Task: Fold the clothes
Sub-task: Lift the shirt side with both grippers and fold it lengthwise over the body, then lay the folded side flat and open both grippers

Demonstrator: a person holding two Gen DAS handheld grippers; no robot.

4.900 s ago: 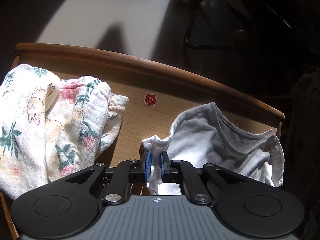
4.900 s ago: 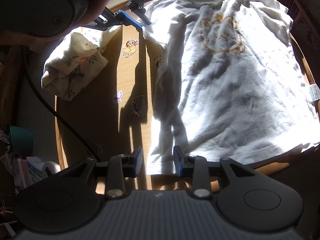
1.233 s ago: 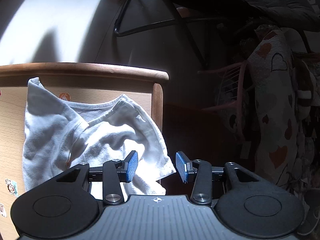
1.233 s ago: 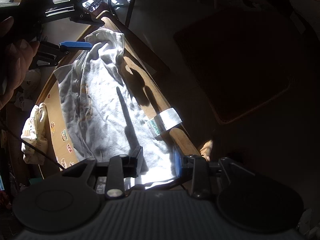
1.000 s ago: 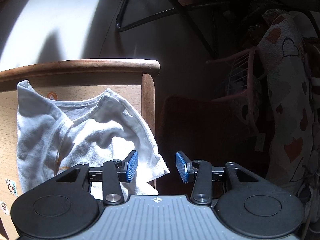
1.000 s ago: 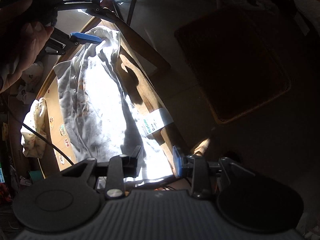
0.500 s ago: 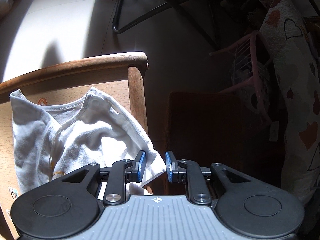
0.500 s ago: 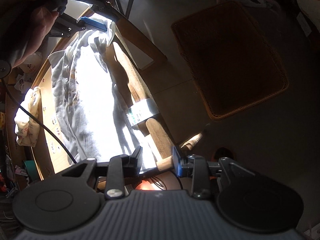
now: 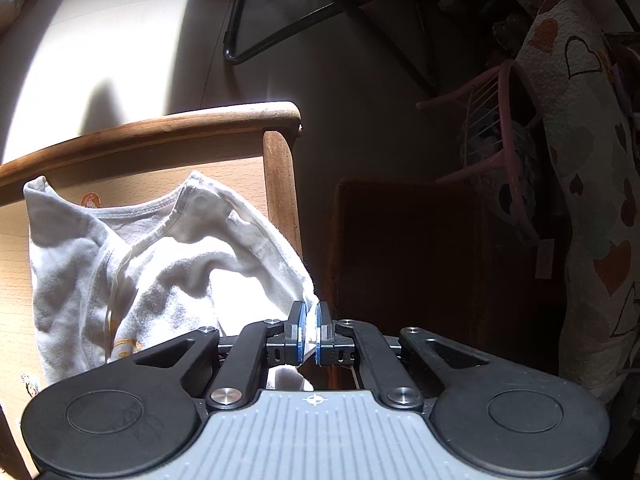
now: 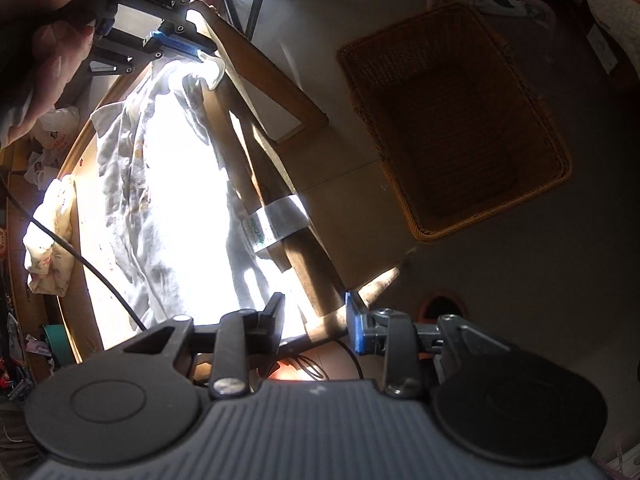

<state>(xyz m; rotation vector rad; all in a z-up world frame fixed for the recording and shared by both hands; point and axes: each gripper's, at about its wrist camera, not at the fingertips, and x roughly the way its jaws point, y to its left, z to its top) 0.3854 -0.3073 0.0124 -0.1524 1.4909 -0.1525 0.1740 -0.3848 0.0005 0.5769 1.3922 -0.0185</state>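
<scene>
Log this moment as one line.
left gripper: shut on white shirt sleeve | right gripper: open at hem, table rim between jaws | fold: unfinished

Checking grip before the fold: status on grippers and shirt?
Left gripper shut on white t-shirt sleeve edge. Right gripper open, straddling the table rail by the hem. Nothing blocking.

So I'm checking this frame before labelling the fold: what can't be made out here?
- Right claw: the white T-shirt is blown out by sunlight at its fingers, so whether the hem is between them is unclear.
- The shirt's front print: left wrist view, mostly cut off by the left claw body.
- Floral cloth: right wrist view, small and glare-washed.
- Wicker basket: too dark to see whether it holds anything.
</scene>
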